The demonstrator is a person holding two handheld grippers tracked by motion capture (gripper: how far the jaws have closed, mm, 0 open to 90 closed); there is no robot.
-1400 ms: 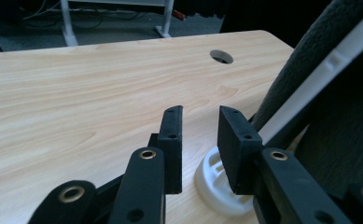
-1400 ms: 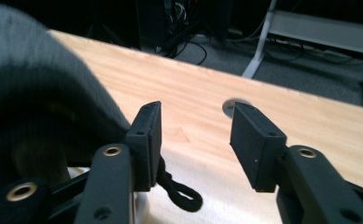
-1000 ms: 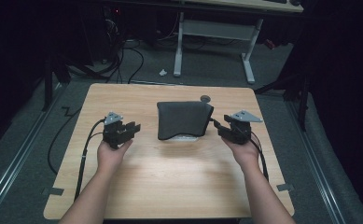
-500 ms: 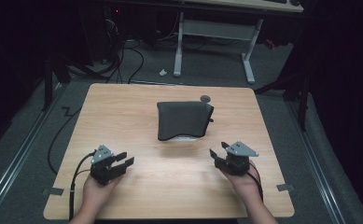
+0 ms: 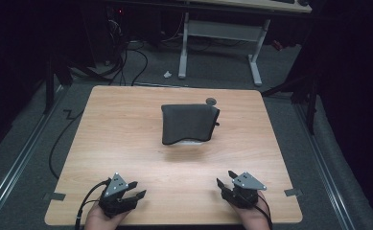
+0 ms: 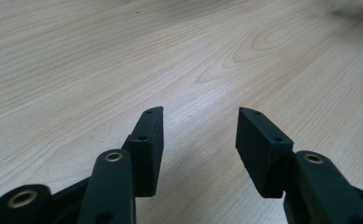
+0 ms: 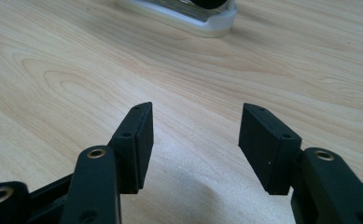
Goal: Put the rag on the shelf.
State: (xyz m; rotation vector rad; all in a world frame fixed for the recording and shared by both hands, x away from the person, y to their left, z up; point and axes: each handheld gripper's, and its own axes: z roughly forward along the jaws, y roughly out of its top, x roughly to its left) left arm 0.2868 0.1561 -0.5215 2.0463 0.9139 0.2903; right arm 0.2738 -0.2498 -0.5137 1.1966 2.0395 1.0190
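A dark grey cloth (image 5: 189, 122) lies draped over a white-edged object (image 5: 192, 142) in the middle of the wooden table (image 5: 126, 143). My left gripper (image 5: 135, 189) rests near the table's front left edge, open, nothing between its jaws (image 6: 198, 135). My right gripper (image 5: 226, 180) sits near the front right edge, also open and empty (image 7: 195, 133). The right gripper view shows the white edge of the covered object (image 7: 188, 16) far ahead. Both grippers are well short of the cloth.
A small dark round disc (image 5: 211, 101) lies on the table just behind the cloth. Cables (image 5: 64, 139) trail off the table's left side. A white desk frame (image 5: 220, 33) stands on the floor beyond the table.
Both grippers have pulled back from beside the cloth to the table's front edge, the hands now mostly out of view. The cloth has not moved.
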